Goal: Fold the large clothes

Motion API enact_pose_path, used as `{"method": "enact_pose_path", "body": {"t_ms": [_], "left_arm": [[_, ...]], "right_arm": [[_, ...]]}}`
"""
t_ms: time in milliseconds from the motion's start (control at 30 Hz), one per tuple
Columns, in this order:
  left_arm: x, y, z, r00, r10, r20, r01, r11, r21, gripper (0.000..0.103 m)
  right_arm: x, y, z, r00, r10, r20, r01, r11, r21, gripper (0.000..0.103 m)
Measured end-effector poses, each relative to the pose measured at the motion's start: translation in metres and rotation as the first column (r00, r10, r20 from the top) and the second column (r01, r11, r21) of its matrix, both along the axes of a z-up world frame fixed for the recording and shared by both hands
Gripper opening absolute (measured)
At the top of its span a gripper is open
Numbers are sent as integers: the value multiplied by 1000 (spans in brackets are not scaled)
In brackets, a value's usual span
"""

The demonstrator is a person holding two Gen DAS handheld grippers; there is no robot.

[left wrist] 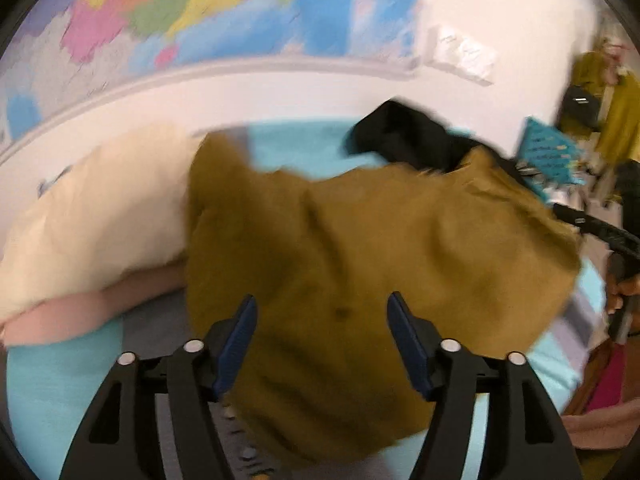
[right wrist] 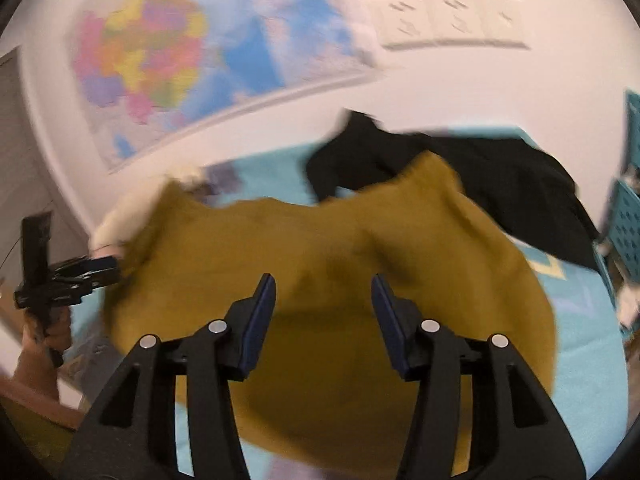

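Observation:
A large mustard-yellow garment (left wrist: 360, 260) lies spread and rumpled on a bed with a light-blue sheet (left wrist: 60, 380). My left gripper (left wrist: 322, 300) hovers over its near part, jaws wide apart, with nothing pinched between the blue pads. The right wrist view shows the same garment (right wrist: 320, 240) below my right gripper (right wrist: 322, 280), which is also open and grips nothing. There the left gripper (right wrist: 108, 268) appears at the garment's left edge, held by a hand (right wrist: 48, 332). Both views are blurred.
A black garment (left wrist: 408, 136) (right wrist: 500, 184) lies past the yellow one, partly under its far edge. A cream pillow (left wrist: 92, 216) rests on the bed's left. Teal crates (right wrist: 628, 232) stand on the right. A coloured wall map (right wrist: 180, 60) hangs behind the bed.

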State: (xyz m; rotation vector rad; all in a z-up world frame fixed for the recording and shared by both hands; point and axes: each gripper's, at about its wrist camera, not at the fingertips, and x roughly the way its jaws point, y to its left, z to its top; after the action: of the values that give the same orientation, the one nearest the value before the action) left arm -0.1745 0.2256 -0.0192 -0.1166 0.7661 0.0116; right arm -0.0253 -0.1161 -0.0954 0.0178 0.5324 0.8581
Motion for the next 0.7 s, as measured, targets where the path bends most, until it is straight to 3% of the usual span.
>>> {"method": "enact_pose_path", "body": {"t_ms": [67, 167, 233, 333, 500, 567, 700], "left_arm": [[-6, -21, 3, 996, -81, 22, 81, 997, 13, 69], [-4, -46, -11, 987, -161, -10, 161, 986, 43, 69], [3, -53, -30, 981, -181, -67, 184, 982, 41, 69], [8, -52, -50, 980, -177, -92, 180, 983, 28, 71], [5, -54, -46, 983, -155, -95, 160, 986, 51, 71], [0, -59, -37, 986, -154, -67, 159, 985, 68, 70], [0, -75, -27, 981, -190, -41, 192, 980, 47, 70]], "right_arm": [[-15, 17, 1, 997, 83, 3, -83, 997, -7, 51], [-32, 48, -14, 984, 177, 4, -176, 981, -80, 50], [-34, 64, -33, 980, 196, -32, -199, 969, -149, 51], [-32, 68, -56, 982, 179, -63, -187, 964, -189, 49], [-43, 59, -41, 986, 154, -57, -162, 973, -165, 52], [-51, 57, -28, 981, 191, -30, -193, 975, -114, 52], [-68, 71, -17, 963, 269, 10, -266, 958, -105, 51]]}}
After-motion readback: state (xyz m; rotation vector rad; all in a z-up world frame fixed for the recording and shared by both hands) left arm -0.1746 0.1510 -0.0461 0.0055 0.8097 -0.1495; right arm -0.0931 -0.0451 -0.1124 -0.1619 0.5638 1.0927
